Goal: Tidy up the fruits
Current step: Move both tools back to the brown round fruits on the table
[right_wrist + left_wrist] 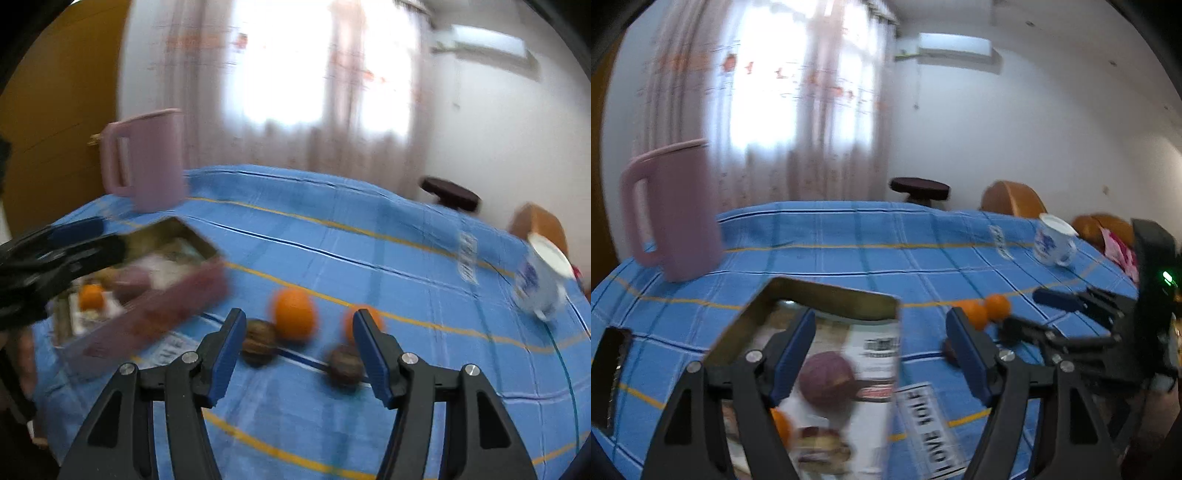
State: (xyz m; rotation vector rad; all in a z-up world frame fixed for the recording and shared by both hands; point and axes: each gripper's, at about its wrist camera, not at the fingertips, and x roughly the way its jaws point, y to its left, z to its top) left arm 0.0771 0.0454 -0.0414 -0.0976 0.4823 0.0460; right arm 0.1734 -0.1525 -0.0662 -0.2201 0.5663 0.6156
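An open rectangular tin box sits on the blue tablecloth. It holds a dark purple fruit and a small orange. My left gripper is open and empty above the box; it also shows in the right wrist view. My right gripper is open and empty just short of two oranges and two brown wrinkled fruits on the cloth. The right gripper also shows in the left wrist view, next to the oranges.
A pink pitcher stands at the far left of the table. A white and blue mug stands at the right. A white printed label lies beside the box. Chairs and a dark stool stand beyond the table.
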